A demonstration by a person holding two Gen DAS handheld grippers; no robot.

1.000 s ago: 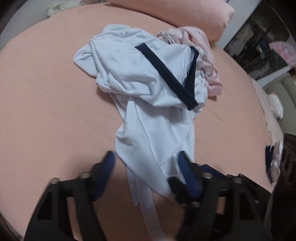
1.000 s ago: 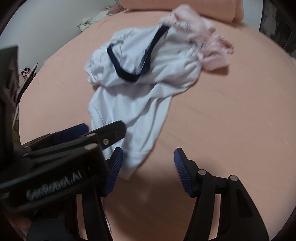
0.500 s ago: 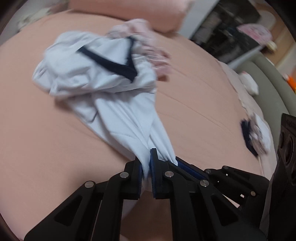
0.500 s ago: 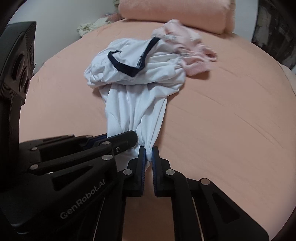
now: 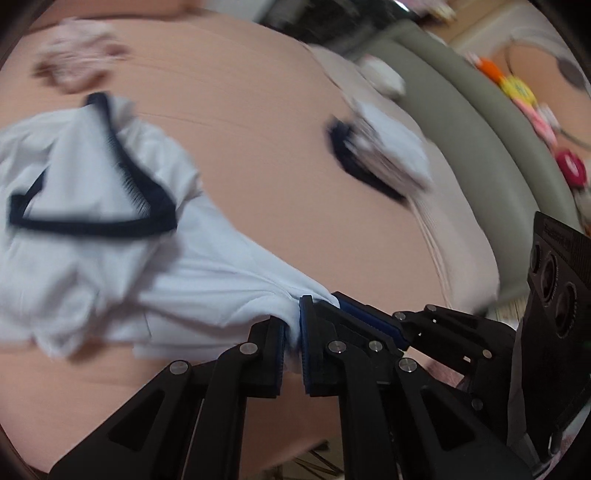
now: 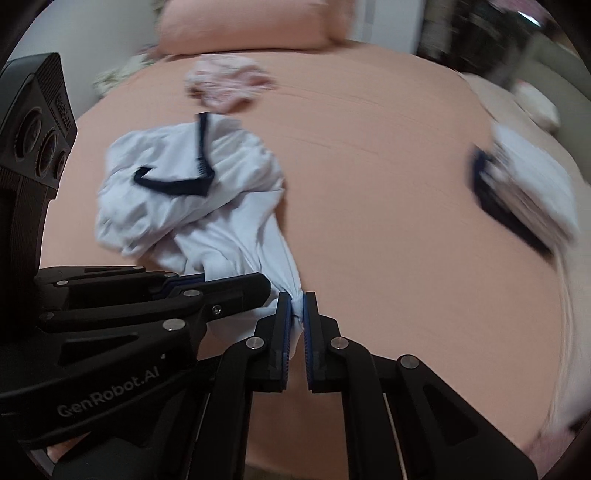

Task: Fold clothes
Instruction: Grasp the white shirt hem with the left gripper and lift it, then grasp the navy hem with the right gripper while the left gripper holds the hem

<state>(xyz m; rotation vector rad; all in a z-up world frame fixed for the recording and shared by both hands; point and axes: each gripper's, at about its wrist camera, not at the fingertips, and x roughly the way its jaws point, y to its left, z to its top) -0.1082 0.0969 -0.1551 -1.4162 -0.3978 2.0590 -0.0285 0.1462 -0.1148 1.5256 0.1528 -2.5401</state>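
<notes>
Fabric of the white shirt (image 6: 207,206) runs up and to the left from both claws, its long axis slanting from the pinched hem at lower centre toward the bunched body and navy-trimmed collar (image 6: 173,182) in the left half of each frame. The right claw (image 6: 296,308) is clamped narrow on a gathered corner of the hem; the left claw (image 5: 291,325) is likewise clamped on the hem just beside it, so the two grips sit almost together. In my judgement the coming move depends on drawing those grips apart along the hem, across the shirt's length, to spread it flat.

The shirt lies on a bed covered in a peach sheet (image 6: 388,221), mostly bare to the right. A crumpled pink garment (image 6: 227,83) rests beyond the collar near a peach pillow (image 6: 251,22). At right edge sits a folded stack of clothes (image 6: 524,192), blurred. A grey-green padded bed surround (image 5: 491,133) curves past in the left-wrist view.
</notes>
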